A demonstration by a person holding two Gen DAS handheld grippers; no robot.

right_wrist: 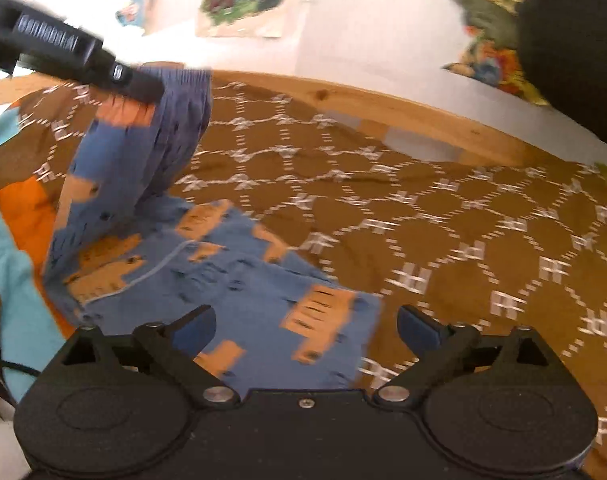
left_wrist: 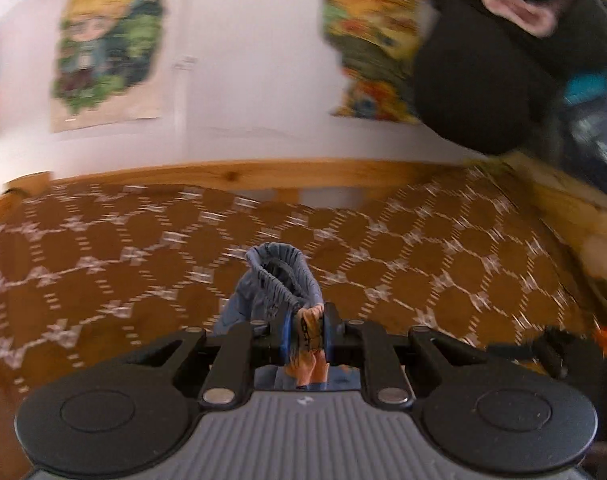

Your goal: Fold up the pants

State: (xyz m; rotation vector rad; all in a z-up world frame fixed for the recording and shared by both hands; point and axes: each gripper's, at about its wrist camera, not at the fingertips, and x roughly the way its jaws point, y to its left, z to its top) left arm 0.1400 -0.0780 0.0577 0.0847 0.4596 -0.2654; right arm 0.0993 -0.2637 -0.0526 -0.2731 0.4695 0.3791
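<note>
Left wrist view first: my left gripper is clenched on the pants, a bunch of blue-and-orange cloth pinched tight between the pads, with the elastic waistband looping up just ahead of my fingertips. Beyond it lies the brown patterned bedspread, and the wooden bed frame runs across the far side. Everything is blurred, so I'd judge this a carrying stroke — best to hold the pinch firm and keep the cloth taut.

Right wrist view now: my right gripper stands released, jaws spread wide with nothing pressed between the pads. The pants lie on the bedspread directly under and ahead of my open jaws, spreading off to my left, where the other gripper lifts the waistband end well up off the bed. To do this fold well, I'd bring the raised end over squarely — and use my free right side to pin or smooth the lower edge so the layers meet evenly.
</note>
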